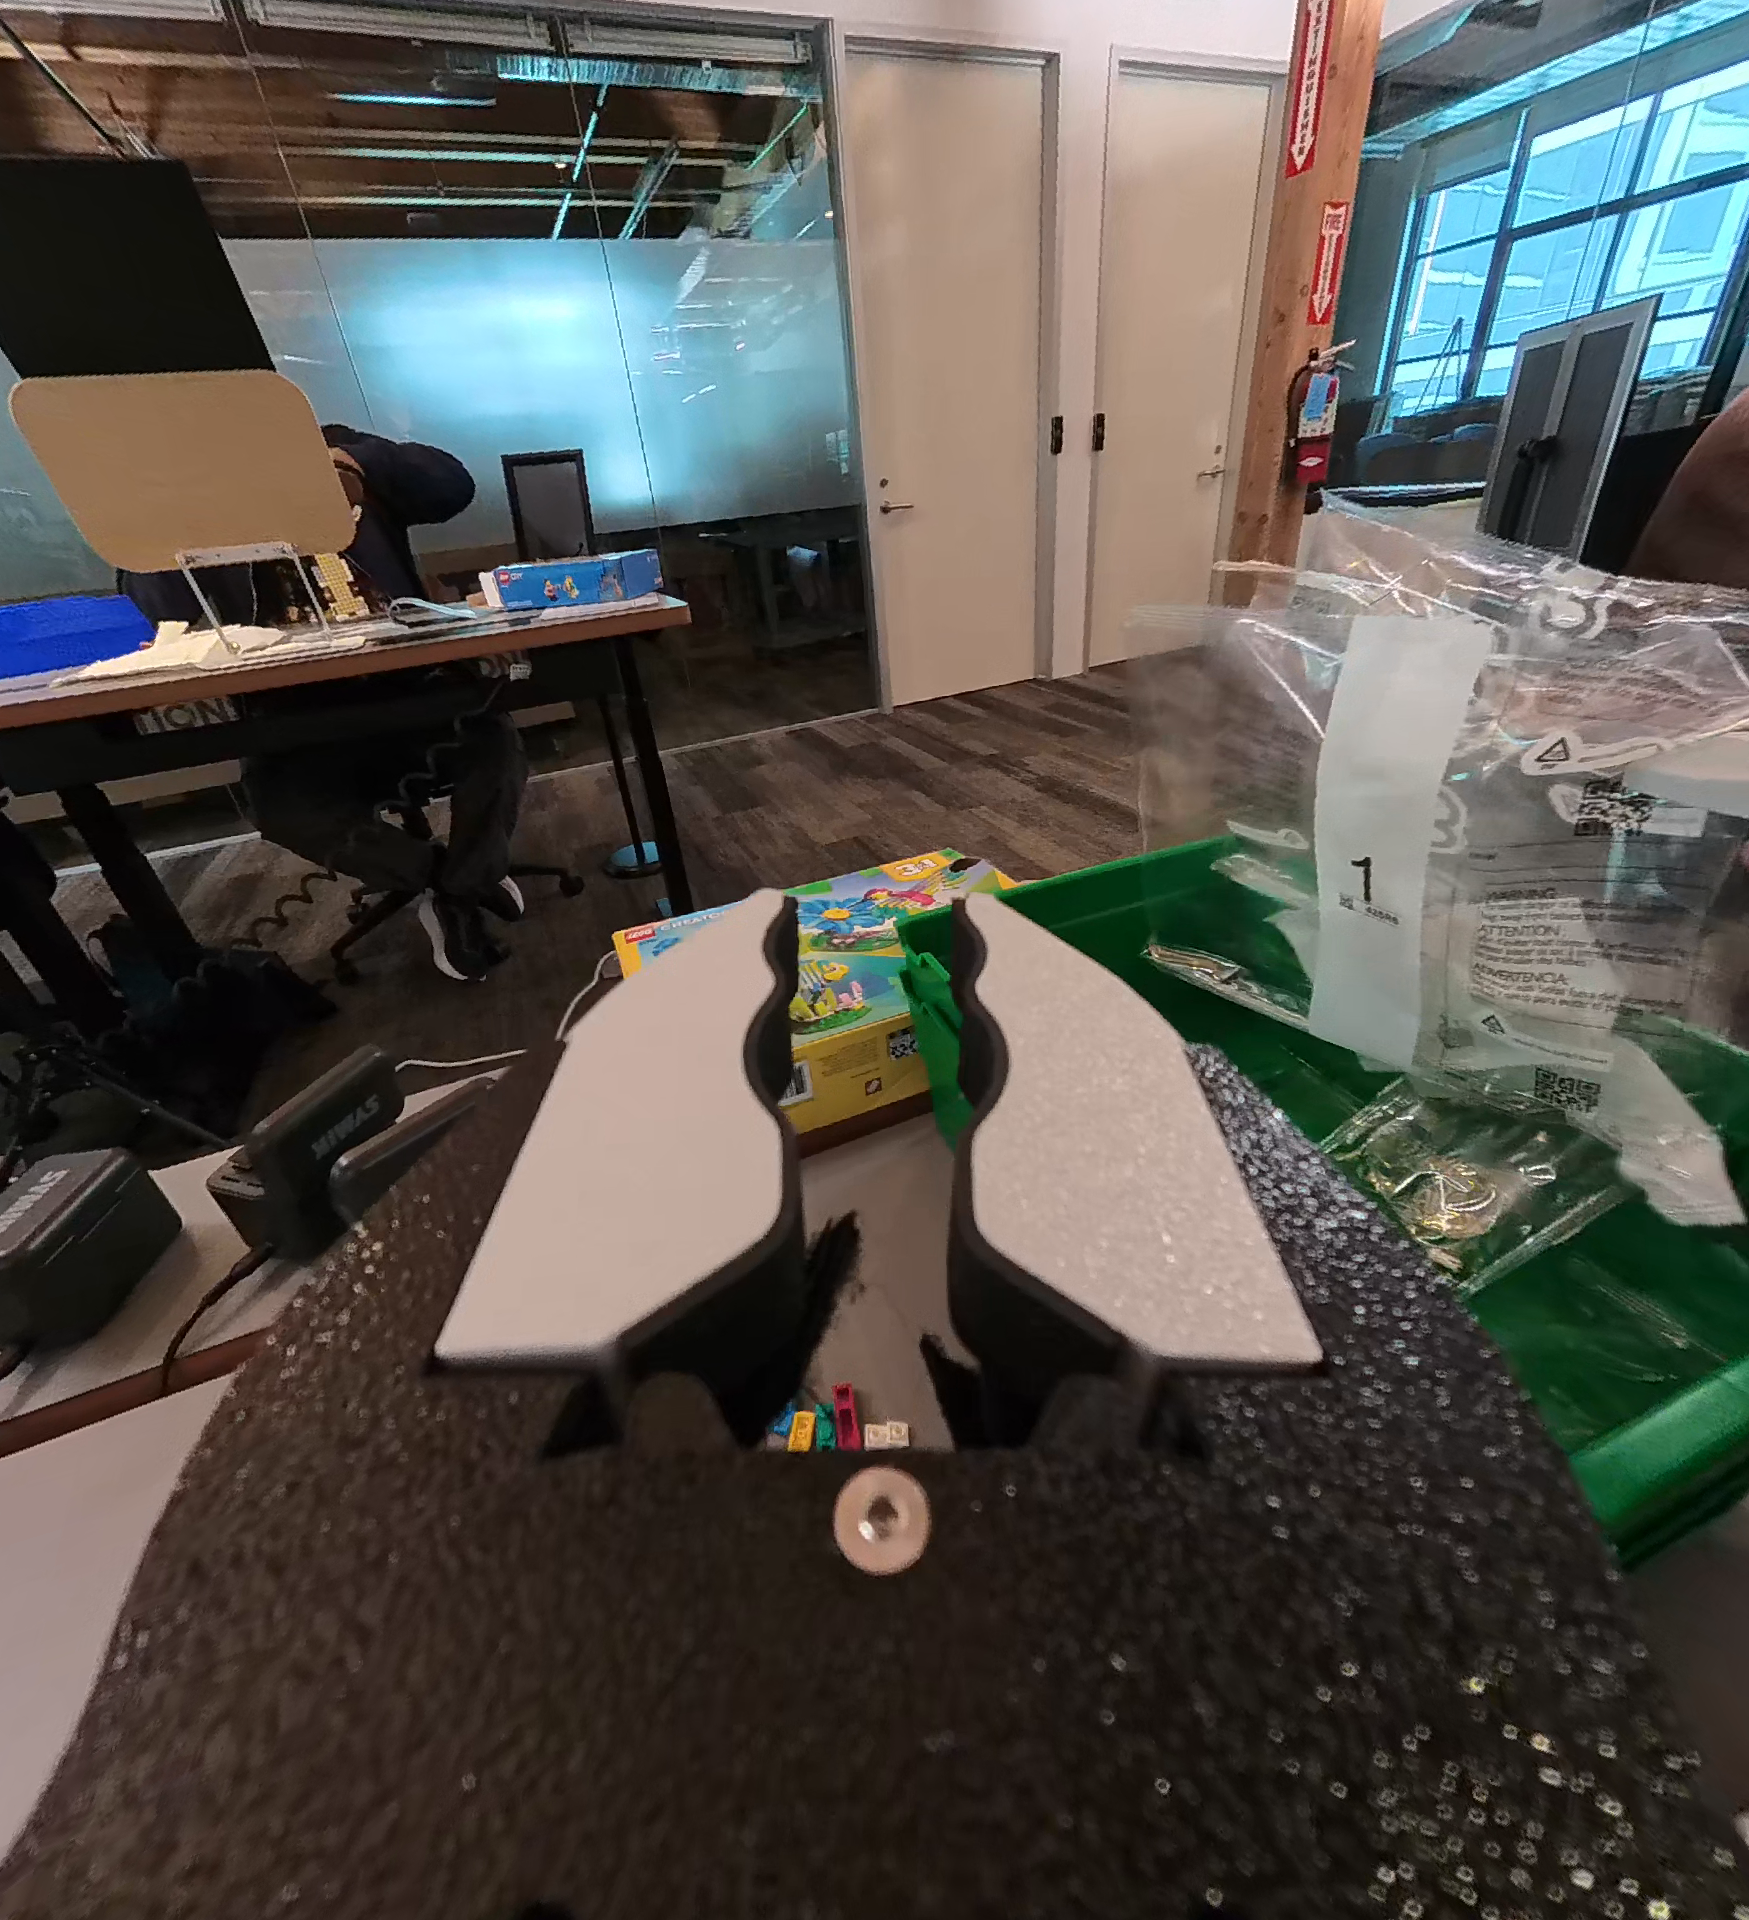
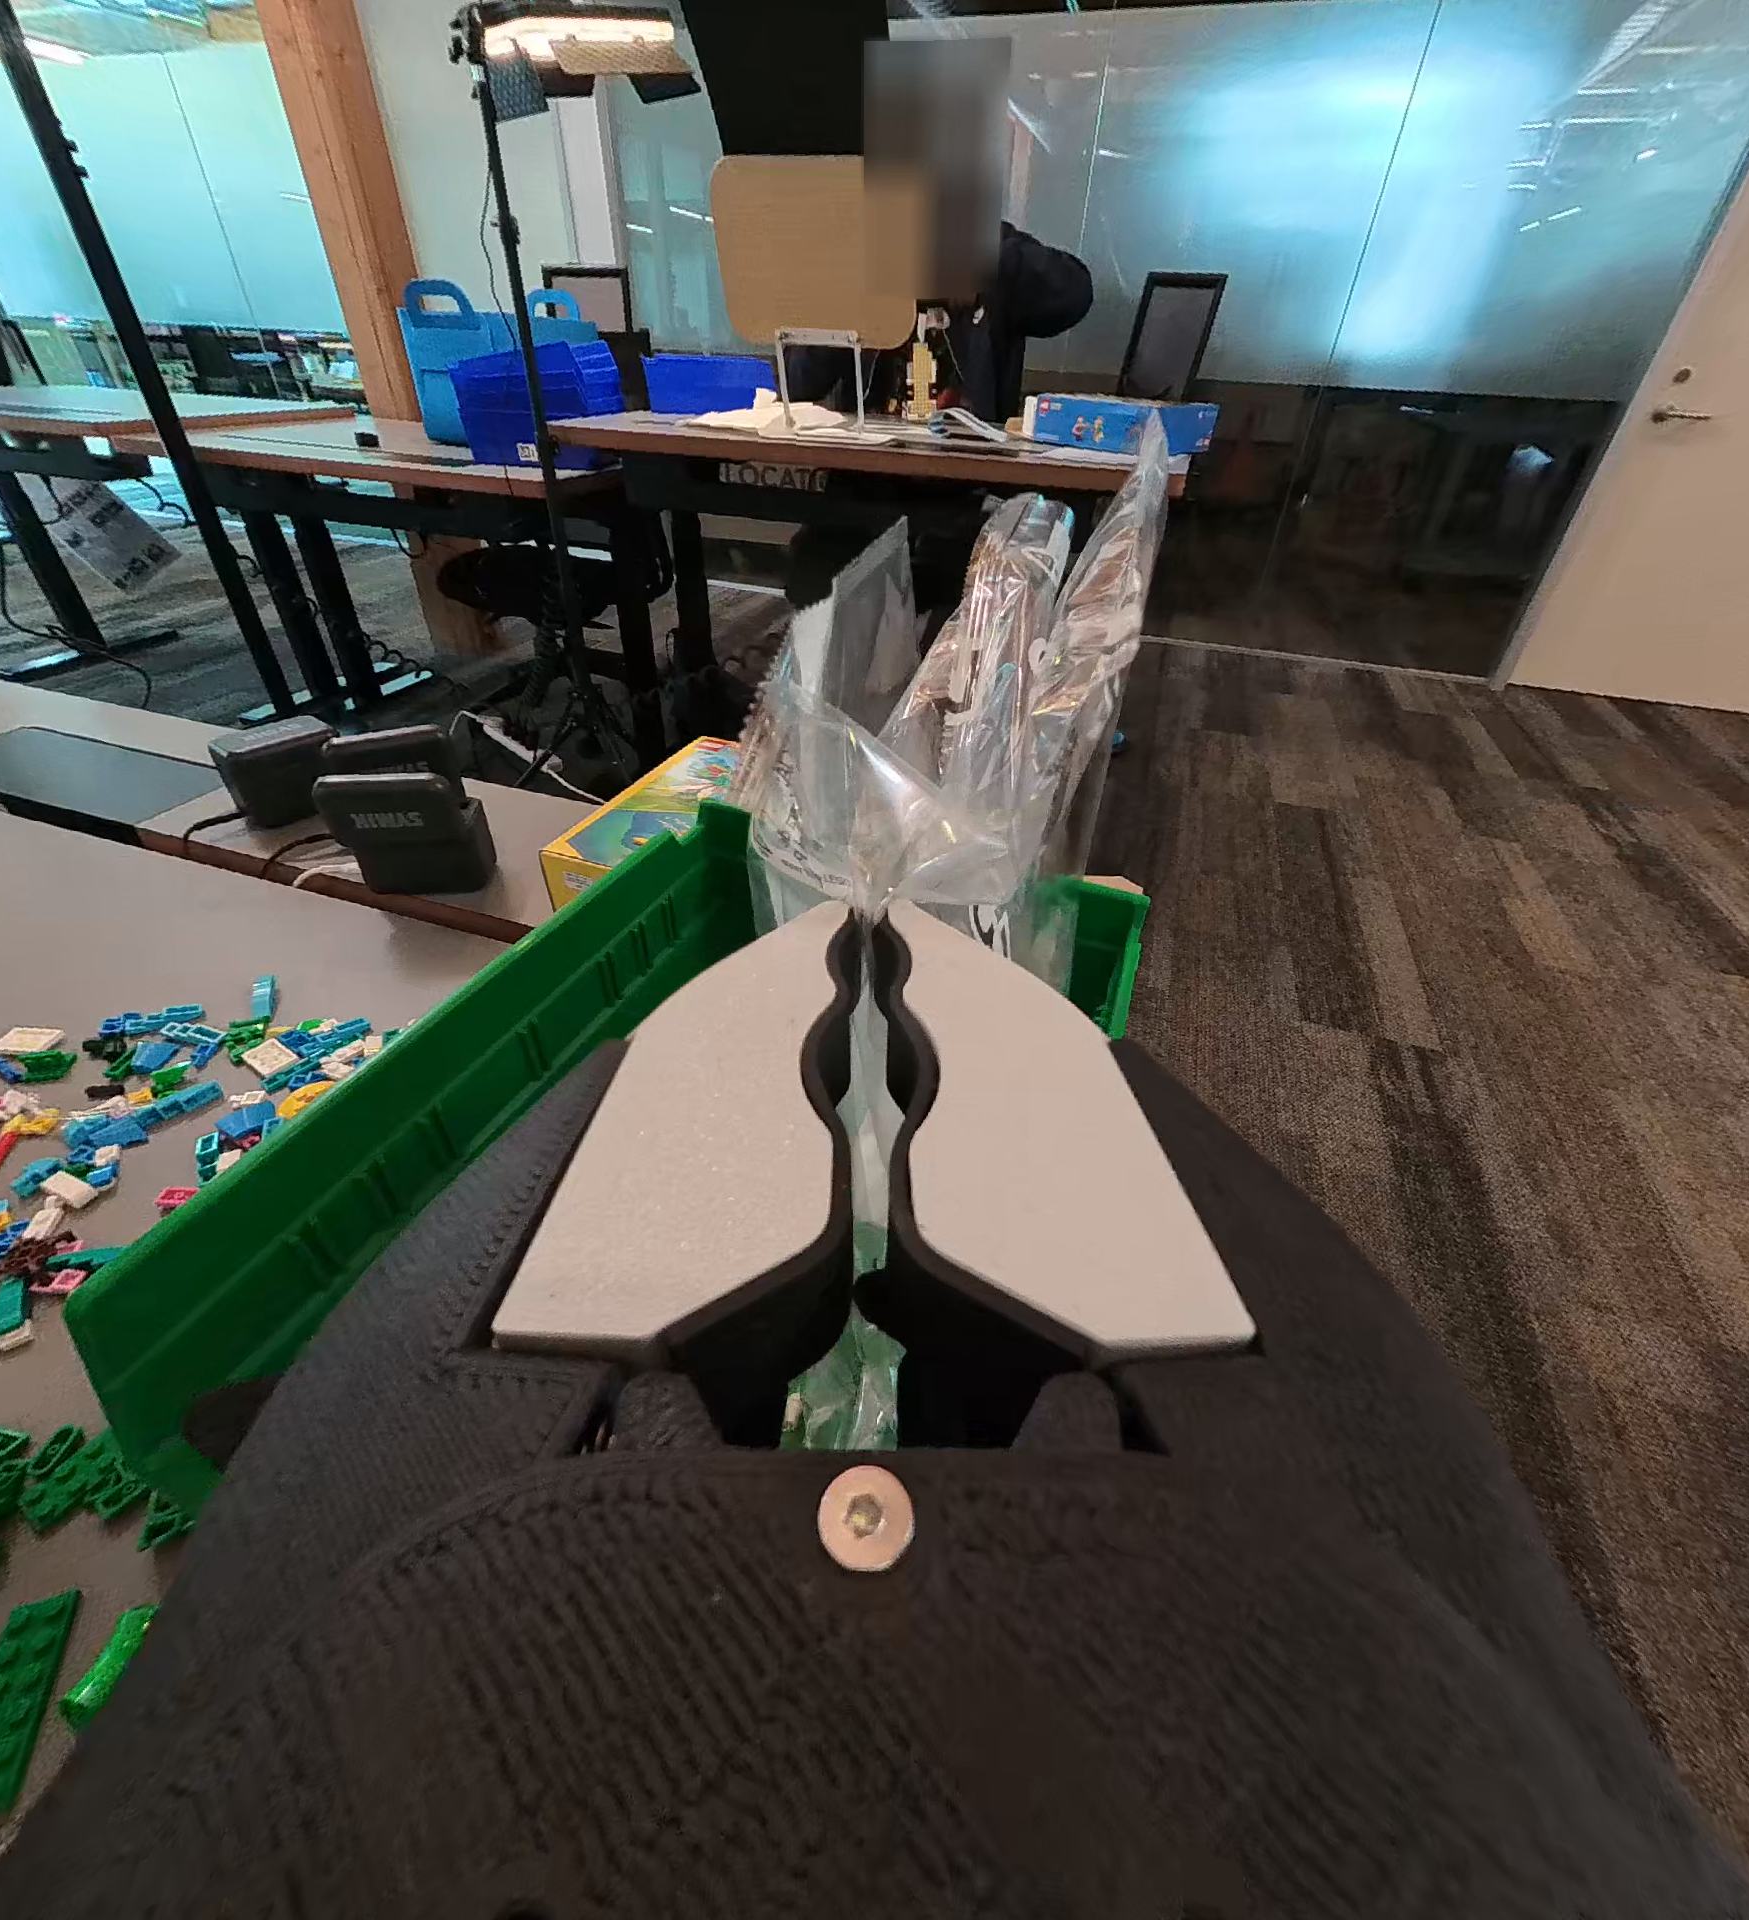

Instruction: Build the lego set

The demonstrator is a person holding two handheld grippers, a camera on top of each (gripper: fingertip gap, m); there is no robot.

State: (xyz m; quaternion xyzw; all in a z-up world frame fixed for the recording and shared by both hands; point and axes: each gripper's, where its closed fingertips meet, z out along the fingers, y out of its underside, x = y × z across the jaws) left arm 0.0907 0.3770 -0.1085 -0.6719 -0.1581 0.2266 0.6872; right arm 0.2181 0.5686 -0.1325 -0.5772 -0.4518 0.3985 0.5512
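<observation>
Lego pieces [image 2: 111, 1122] are lying scattered on the desk [image 2: 70, 935], left of the green bin [image 2: 413, 1132]. The right gripper [image 2: 872, 920] is pinching a clear bag [image 2: 953, 748] tight, holding it upright over the bin. The left gripper [image 1: 875, 914] is hanging empty with its jaws apart, near the yellow box [image 1: 849, 997]. A smaller bag [image 1: 1441, 1174], possibly with parts inside, is lying in the bin.
</observation>
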